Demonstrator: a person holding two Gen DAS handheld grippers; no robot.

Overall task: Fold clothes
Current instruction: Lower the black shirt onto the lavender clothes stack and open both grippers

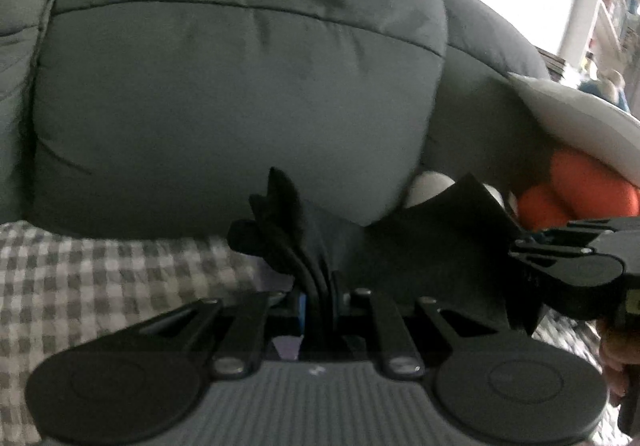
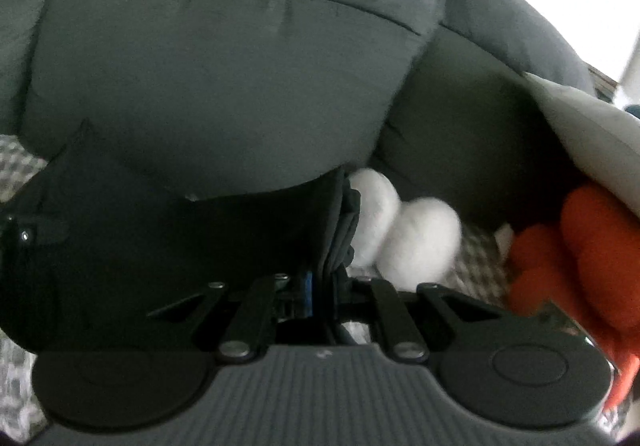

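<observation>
Between both grippers hangs a black garment (image 1: 420,246), its edges bunched in the left fingers (image 1: 304,306) and right fingers (image 2: 340,286), clenched tight.

The right gripper (image 2: 320,286) pinches bunched black cloth (image 2: 160,238) before a grey cushion (image 2: 224,86), white (image 2: 416,242) and orange (image 2: 592,246) plush beside.

Checked cover (image 1: 100,278) lower left; grey cushion (image 1: 240,106) rests on it, white plush (image 2: 416,242) and orange plush (image 2: 592,258) at right.
</observation>
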